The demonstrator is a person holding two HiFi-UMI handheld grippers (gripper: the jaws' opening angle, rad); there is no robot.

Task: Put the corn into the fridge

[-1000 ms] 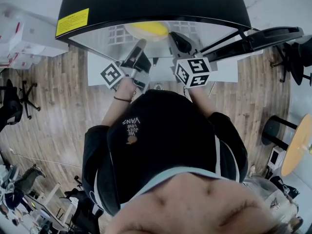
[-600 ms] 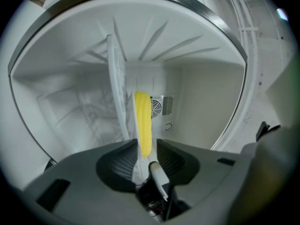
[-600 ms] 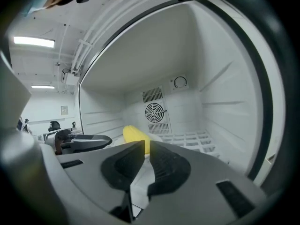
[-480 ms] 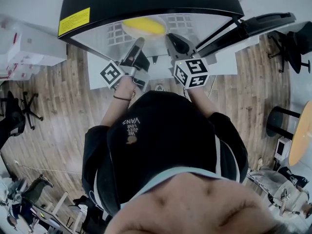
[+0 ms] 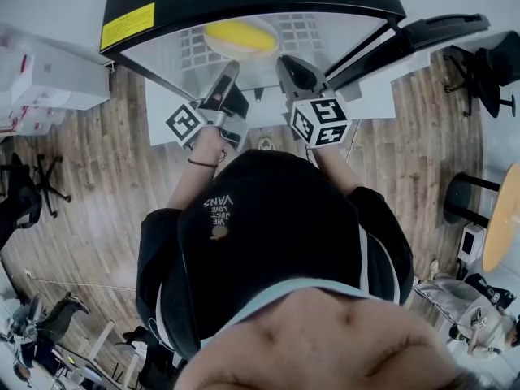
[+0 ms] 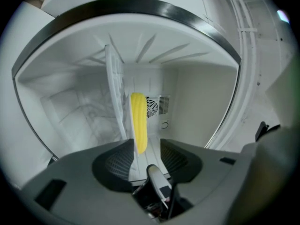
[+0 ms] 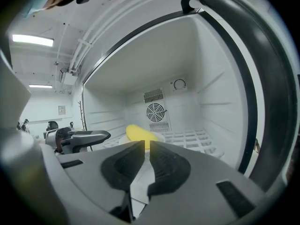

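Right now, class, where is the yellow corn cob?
In the head view the yellow corn cob lies top centre, on a white plate on the wire shelf inside the fridge, before its round fan vent.

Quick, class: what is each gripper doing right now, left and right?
Left gripper: open, jaws have just been opening; the near end of the corn sits between them, ungripped.
Right gripper: shut, holding nothing.

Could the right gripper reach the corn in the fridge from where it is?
Probably yes: the fridge stands open and nothing lies between the right gripper and the corn on its plate. Its closed fingers would need to open first.
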